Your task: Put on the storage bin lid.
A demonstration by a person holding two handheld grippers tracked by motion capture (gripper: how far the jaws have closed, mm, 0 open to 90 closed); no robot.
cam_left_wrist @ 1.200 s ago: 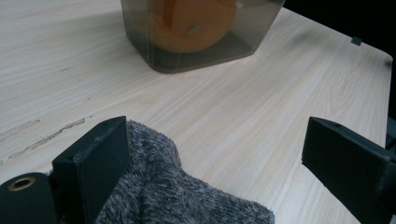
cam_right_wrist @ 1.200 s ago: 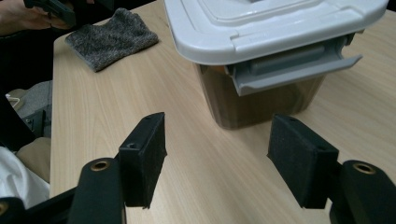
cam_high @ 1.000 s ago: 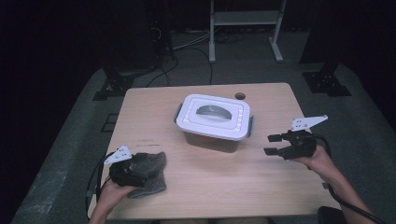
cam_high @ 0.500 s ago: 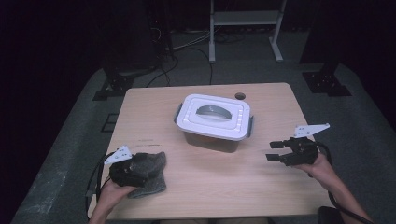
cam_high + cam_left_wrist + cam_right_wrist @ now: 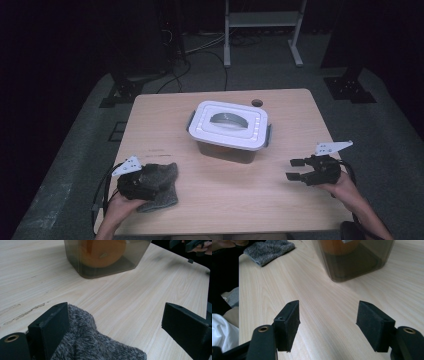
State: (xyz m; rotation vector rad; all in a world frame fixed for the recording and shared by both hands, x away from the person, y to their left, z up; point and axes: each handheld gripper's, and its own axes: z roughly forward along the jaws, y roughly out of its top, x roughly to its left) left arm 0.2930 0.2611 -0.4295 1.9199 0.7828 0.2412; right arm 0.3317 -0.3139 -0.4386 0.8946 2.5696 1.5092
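A grey fuzzy cloth [image 5: 164, 187] lies at the table's near left corner. My left gripper [image 5: 150, 181] rests over it, its jaws spread wide, and the cloth [image 5: 85, 342] lies against the left jaw without being pinched. A smoky plastic box with a white handled lid [image 5: 230, 122] stands mid-table, with something orange [image 5: 105, 251] inside. My right gripper [image 5: 294, 169] hovers low over the near right of the table, pointing left. Its jaws [image 5: 329, 308] have just opened slightly wider, with bare wood between them. Ahead of them are the box [image 5: 354, 260] and the cloth [image 5: 269, 250].
The wooden table [image 5: 165, 130] has a small round hole [image 5: 257, 103] near its far edge. Beyond it, on the grey floor, are cables [image 5: 200, 47], a metal rack's legs [image 5: 262, 30] and dark stand bases [image 5: 350, 87].
My right hand has sunk and drawn back toward the near right edge of the table. The left hand and the cloth have stayed put.
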